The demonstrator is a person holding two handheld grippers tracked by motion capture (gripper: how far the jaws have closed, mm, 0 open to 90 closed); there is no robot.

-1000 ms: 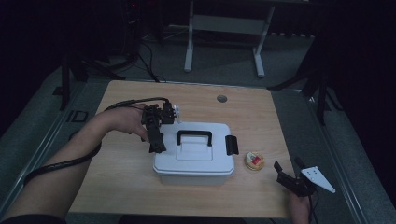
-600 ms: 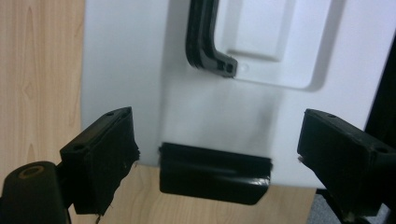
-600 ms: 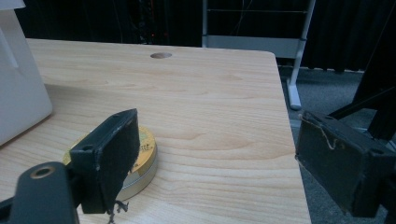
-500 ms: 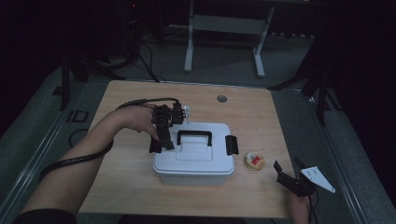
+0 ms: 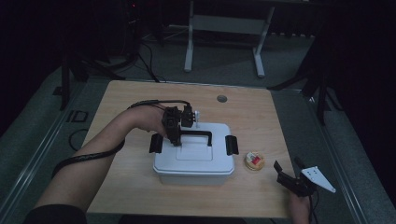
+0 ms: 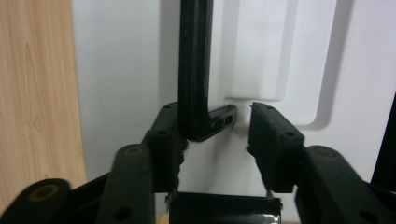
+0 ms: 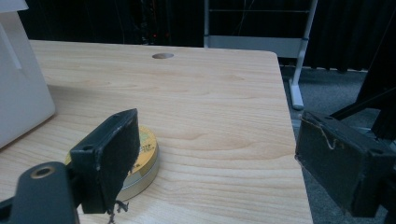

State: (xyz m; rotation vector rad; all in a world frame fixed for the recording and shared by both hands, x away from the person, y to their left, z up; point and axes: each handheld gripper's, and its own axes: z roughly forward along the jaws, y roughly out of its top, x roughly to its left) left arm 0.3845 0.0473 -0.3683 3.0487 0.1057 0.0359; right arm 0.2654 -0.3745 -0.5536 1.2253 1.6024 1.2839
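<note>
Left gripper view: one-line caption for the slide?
Left gripper closing around the corner of the black handle on the white box lid; one pad touches it, the other stands clear.

White box (image 5: 194,161) with black handle (image 5: 196,136), light wood-grain table (image 5: 261,121), gold tin (image 5: 255,161), black claws

White lidded boxes (image 5: 194,161): one
Black carry handles (image 5: 194,135) on its lid: one
Black side latches (image 5: 231,145): two
Round tins (image 5: 255,160): one
Grippers: two, left gripper (image 5: 173,135), right gripper (image 5: 287,170)
Wooden tables (image 5: 252,112): one
</note>
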